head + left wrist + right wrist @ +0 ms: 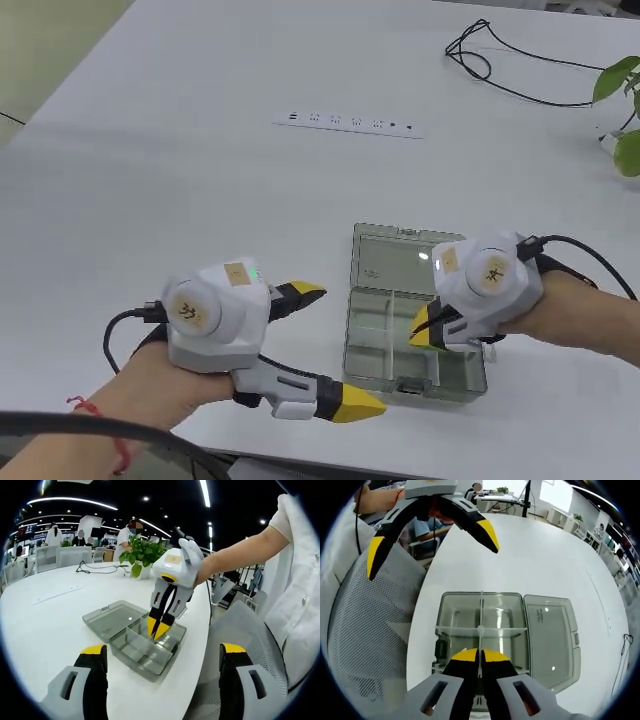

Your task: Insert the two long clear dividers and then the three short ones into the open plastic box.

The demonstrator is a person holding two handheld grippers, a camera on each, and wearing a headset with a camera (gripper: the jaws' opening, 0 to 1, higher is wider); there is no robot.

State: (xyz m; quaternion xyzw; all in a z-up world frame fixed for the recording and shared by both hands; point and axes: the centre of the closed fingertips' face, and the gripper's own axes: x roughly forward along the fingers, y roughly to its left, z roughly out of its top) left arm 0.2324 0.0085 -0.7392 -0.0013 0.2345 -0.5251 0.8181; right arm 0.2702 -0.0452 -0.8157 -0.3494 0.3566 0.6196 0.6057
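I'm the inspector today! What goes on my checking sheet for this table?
Surface: white table, looks clean.
Job's things: open plastic box has one fitted divider across it; second divider held upright inside, crossing it.
Clutter: power strip.
Tools: left tool open beside the box; right tool shut on the second divider.
Cables: looped black cable at the far side.
Surroundings: potted plant, mesh chair.

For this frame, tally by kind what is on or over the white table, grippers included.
Grippers: 2, left gripper, right gripper
Plastic box: 1
Clear dividers: 2
Power strip: 1
Cable: 1
Plant: 1
Total: 8
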